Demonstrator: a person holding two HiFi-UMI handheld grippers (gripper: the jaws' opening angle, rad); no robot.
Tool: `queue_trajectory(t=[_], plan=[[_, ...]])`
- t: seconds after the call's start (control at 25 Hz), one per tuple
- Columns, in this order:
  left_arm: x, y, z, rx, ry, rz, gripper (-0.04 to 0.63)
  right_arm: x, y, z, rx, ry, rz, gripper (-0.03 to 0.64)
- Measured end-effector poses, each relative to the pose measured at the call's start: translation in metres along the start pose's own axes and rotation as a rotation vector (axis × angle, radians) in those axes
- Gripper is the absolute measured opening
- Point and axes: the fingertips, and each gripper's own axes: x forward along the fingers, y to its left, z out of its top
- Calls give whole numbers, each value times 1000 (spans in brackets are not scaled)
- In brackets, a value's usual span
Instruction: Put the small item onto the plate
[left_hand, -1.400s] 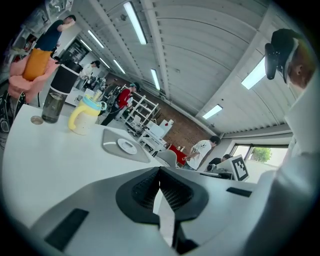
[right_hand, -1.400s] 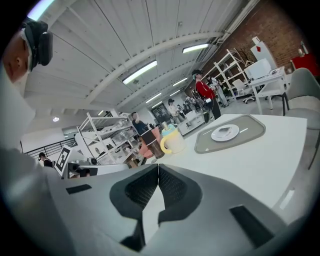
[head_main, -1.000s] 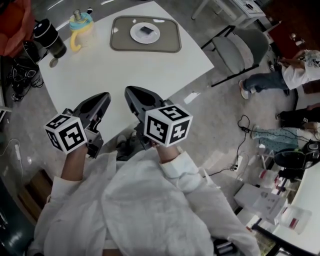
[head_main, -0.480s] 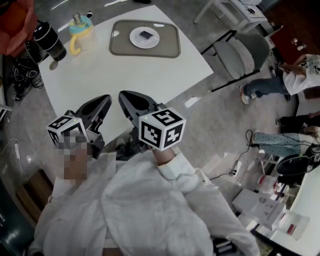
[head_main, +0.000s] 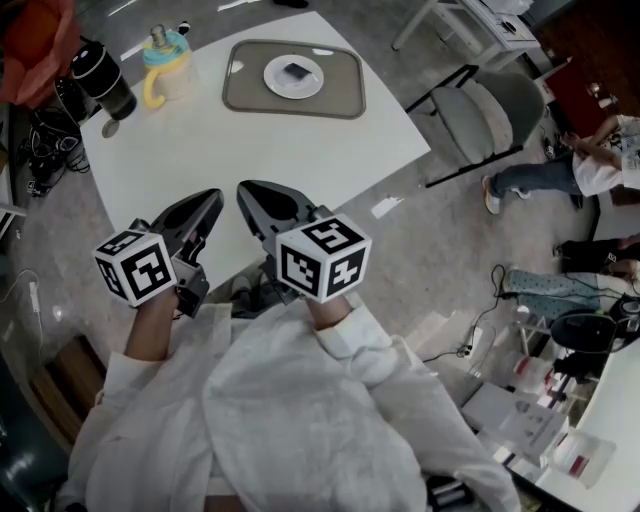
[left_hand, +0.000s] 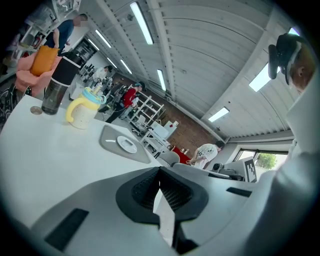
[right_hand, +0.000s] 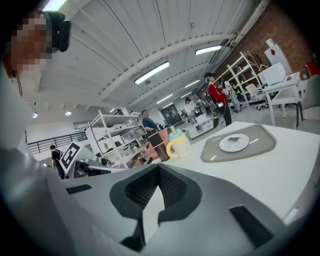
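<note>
Left tongs (head_main: 211, 194) and right tongs (head_main: 245, 189) closed, empty, nearly same place as earlier.

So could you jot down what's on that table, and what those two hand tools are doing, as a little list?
table: white
tray: grey, far side
plate: white, on the tray
small item: dark, lying on the plate
cup: yellow, blue lid, left of the tray
left gripper: shut, empty, near table edge
right gripper: shut, empty, beside it
</note>
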Motion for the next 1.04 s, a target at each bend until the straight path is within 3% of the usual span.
queue_trajectory(t=[1.04], plan=[[9, -1, -10, 22, 43, 11, 11, -2, -11, -7, -22, 60, -25, 15]])
